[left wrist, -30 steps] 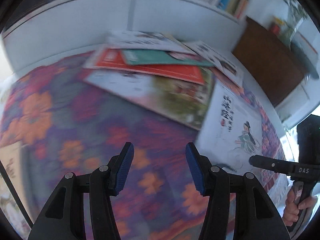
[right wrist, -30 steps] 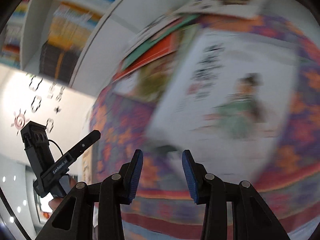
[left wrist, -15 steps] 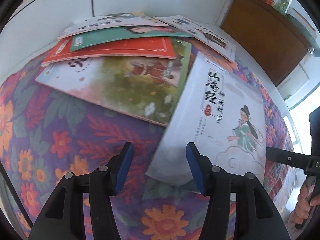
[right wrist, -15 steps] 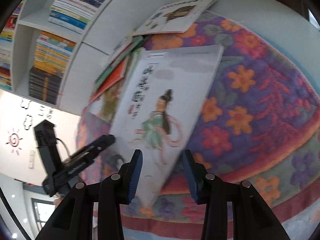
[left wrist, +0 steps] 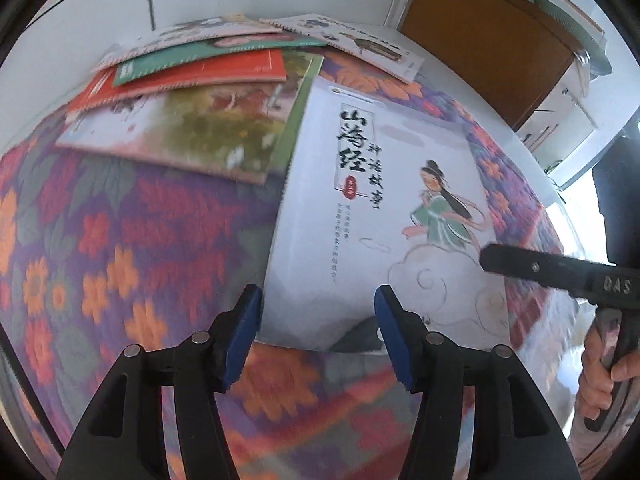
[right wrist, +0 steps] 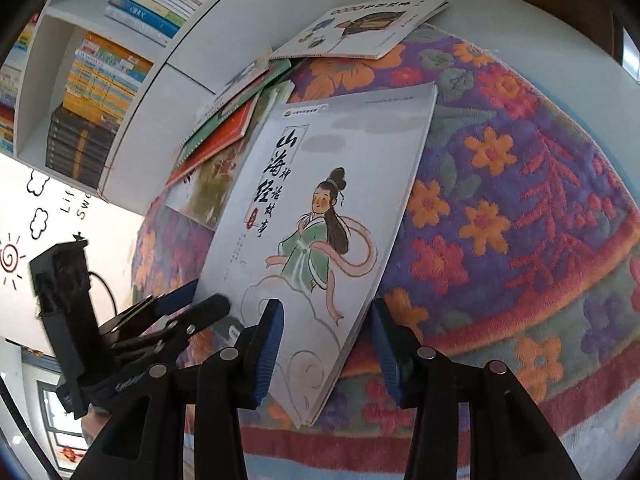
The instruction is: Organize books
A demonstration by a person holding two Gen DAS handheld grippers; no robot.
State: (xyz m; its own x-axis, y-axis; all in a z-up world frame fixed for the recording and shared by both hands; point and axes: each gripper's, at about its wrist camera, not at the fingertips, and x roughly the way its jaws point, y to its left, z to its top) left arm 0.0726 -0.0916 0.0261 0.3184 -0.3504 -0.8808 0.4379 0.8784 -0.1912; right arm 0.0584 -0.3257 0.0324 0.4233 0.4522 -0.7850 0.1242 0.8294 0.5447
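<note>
Books are the business, and the white storybook with the girl in green is the one in hand, lying flat on the flowered cloth, its far corner just overlapping the fanned pile of picture books at eleven o'clock. Left gripper sits over the book's near edge at six o'clock, jaws part open and just widened, nothing pinched. Right gripper straddles the near corner, its jaws also just widened, pads clear of the cover. Judging by this, both are lining up a pickup. Next move calls for getting a pad under that thin edge, then closing before lifting; a flat cover may slide away instead.
</note>
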